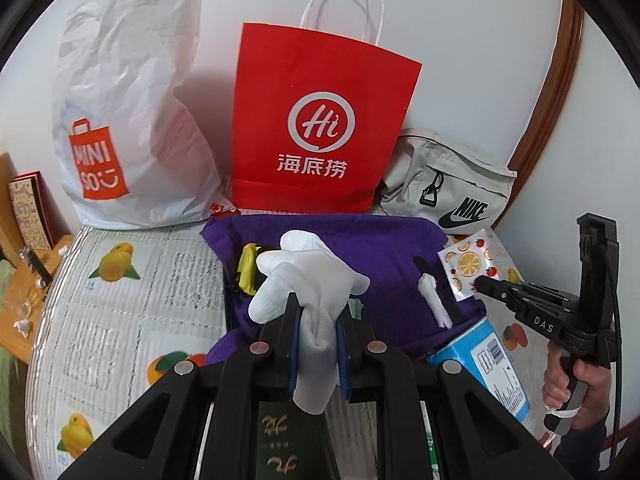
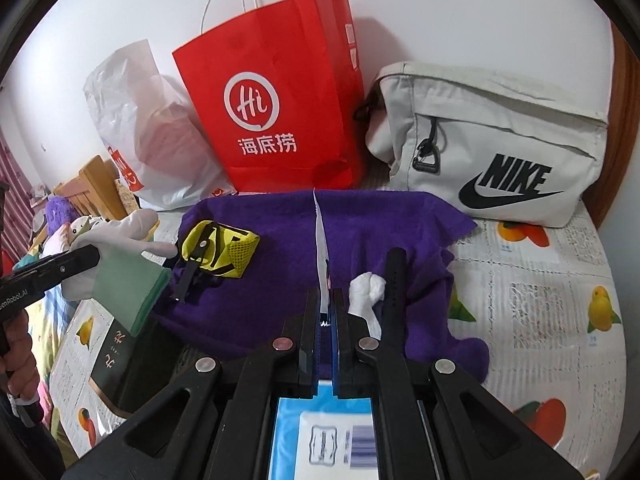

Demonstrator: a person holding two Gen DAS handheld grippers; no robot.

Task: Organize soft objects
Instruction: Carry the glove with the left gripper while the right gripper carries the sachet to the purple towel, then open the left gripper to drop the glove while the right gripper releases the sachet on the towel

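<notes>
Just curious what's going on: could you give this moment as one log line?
left tool: shut on white glove | right tool: shut on fruit-print packet | both above purple towel

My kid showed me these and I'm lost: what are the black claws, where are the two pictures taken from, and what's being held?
No robot: a person holds a two-finger gripper in each hand, each with a camera looking along its fingers. One picture comes from the left gripper, shut on a white glove. The other comes from the right gripper, shut on a flat fruit-print packet, seen edge-on in its own view. Below lie a purple towel, a yellow pouch, and behind them a red bag and grey bag.
</notes>
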